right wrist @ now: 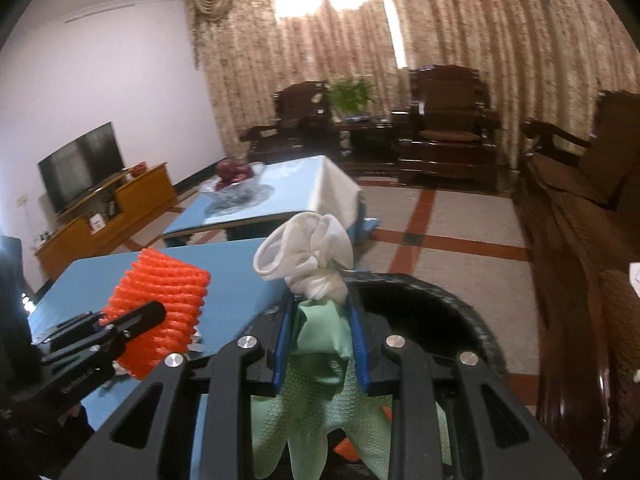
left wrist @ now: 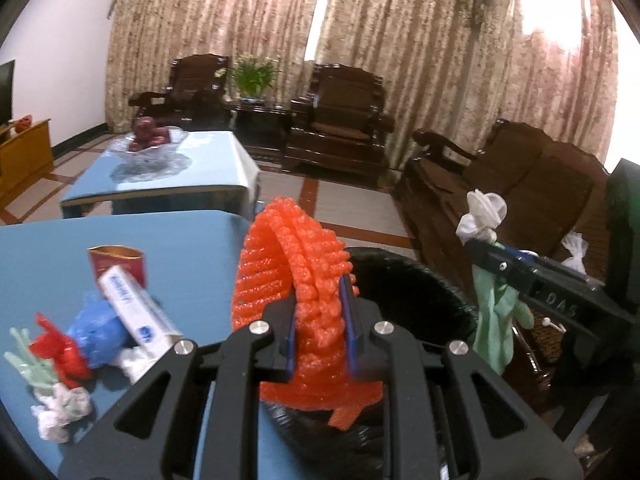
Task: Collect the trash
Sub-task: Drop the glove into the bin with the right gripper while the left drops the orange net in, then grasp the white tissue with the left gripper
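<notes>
The left gripper (left wrist: 320, 320) is clamping a ribbed orange foam net (left wrist: 292, 264) at the center of its view, over the black woven bin (left wrist: 420, 288), which seems to be holding an orange scrap. The right gripper (right wrist: 323, 344) is pinching a green rubber glove (right wrist: 320, 360) with a white cuff above the bin's rim. Only the left view is showing crumpled wrappers (left wrist: 80, 344) and a toothpaste box (left wrist: 136, 312) lying lower left on the blue table (left wrist: 192, 248).

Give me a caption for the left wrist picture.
Left hand-held gripper holding an orange foam net beside a black bin, with trash waiting on the blue table.
</notes>
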Demonstrator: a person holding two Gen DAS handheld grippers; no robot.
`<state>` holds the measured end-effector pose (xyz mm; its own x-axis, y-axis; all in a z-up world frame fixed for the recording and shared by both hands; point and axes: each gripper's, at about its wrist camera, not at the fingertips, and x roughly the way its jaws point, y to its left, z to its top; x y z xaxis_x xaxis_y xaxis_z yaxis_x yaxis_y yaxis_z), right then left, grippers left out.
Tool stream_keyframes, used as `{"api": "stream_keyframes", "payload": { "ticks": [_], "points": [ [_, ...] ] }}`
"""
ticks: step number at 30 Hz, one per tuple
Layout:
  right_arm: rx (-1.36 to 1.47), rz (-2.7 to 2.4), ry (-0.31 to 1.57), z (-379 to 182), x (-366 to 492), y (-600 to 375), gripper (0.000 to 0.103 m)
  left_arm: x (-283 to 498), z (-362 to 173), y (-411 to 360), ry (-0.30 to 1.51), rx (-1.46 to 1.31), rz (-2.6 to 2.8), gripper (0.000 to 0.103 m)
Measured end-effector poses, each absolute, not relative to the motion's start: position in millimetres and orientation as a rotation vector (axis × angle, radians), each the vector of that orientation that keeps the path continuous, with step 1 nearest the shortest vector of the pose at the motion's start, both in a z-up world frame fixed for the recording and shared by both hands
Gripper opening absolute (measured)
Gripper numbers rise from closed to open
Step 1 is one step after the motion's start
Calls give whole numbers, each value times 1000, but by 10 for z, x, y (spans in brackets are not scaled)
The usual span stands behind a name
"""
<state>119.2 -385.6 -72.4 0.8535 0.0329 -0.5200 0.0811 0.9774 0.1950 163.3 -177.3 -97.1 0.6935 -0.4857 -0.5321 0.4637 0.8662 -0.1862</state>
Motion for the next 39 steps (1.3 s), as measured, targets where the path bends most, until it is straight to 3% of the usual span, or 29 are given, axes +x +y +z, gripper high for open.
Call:
{"api": "stream_keyframes", "payload": {
  "ticks": [2,3,4,5,6,7,11,22,39],
  "points": [
    [221,-54,559,-793,1217,-3972,28,1676,-994,-1881,611,-39,-553,21],
    [224,-66,565,-828,1224,-4019,31,1708,-1013,-1939,620,-45,-566,29],
    [225,-85,566,-854,1223,-4057,37,1729,-1030,-1954,625,-51,-572,45],
    [225,-111,566,-874,1217,-4098,46,1754,-1045,-1969,629,-66,-576,54],
    [228,-146,566,-896,1213,-4145,68,1777,-1057,-1962,629,-75,-576,64],
    [232,-168,560,-899,1192,-4174,80,1781,-1059,-1939,628,-85,-575,67],
    [231,-234,541,-891,1135,-4194,97,1767,-1040,-1767,619,-77,-541,73],
    [125,-149,540,-899,1266,-3396,98,1447,-1190,-551,594,21,-229,81],
    [27,90,596,-1428,1498,-1845,97,996,-1724,796,685,20,59,77]
  ]
}}
